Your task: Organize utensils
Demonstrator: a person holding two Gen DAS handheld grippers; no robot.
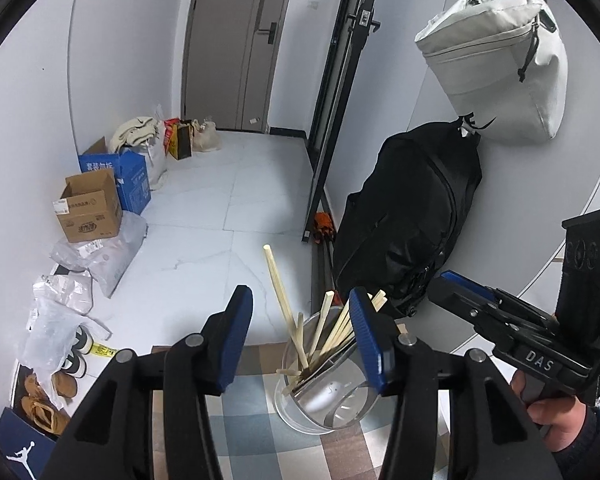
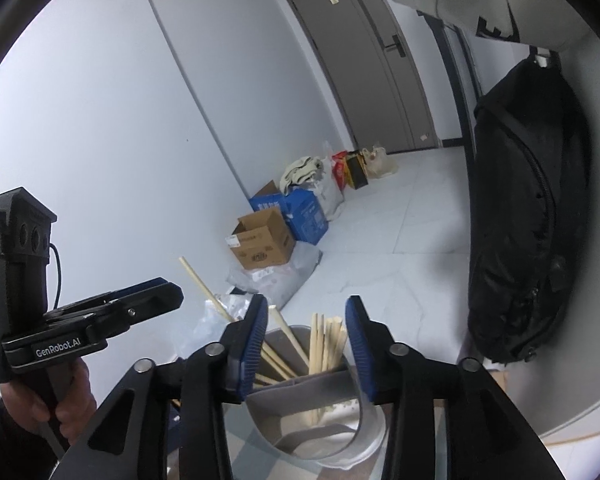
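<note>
Wooden chopsticks (image 1: pixel 332 328) in holder (image 1: pixel 324 396); both tools spread, empty; checked cloth (image 1: pixel 252 420) only left view

One clear utensil holder (image 1: pixel 332 384) stands on the checked cloth (image 1: pixel 252 412), with a divider splitting it into two compartments. Roughly nine or ten wooden chopsticks (image 1: pixel 332 330) stick out of it; they overlap too much for an exact count. Two hand-held grippers are in sight, the left gripper (image 1: pixel 304 340) and the right gripper (image 2: pixel 306 350). Two bags hang on the wall: one black backpack (image 1: pixel 412 220) and one pale grey bag (image 1: pixel 496 60). On the floor sit one brown cardboard box (image 1: pixel 90 210) and one blue box (image 1: pixel 130 178). One door (image 1: pixel 240 40) closes the hallway.
</note>
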